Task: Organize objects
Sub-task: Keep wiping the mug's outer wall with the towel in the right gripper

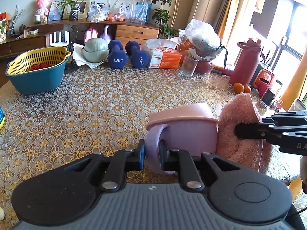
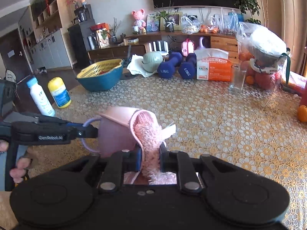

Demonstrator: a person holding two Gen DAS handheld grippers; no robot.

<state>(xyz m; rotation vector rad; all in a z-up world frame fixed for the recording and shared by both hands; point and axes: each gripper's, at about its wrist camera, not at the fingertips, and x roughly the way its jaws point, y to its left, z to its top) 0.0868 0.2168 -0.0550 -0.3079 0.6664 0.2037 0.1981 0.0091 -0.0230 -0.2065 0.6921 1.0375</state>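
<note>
Tabletop [image 1: 96, 103]: covered in a lace-patterned cloth of gold and white circles, glossy where light falls.
Basin [image 1: 36, 76]: blue bowl with a yellow slotted strainer nested inside; red fruit shows through (kind unclear).
Dumbbells [image 1: 117, 54]: two, navy, hexagonal ends, matte coating, side by side at the far edge.
Mug [image 1: 191, 134]: smooth pink-lilac plastic, near edge of the tabletop, tipped with its rim facing away from the left gripper; base hidden.
Towel [image 2: 147, 132]: fluffy pink cloth with a smooth hem, pressed against the mug.
Left gripper [image 1: 151, 153]: jaws closed tight on the mug's loop handle.
Right gripper [image 2: 150, 157]: jaws clamped on the towel (its lower end is cut off behind them).
</note>
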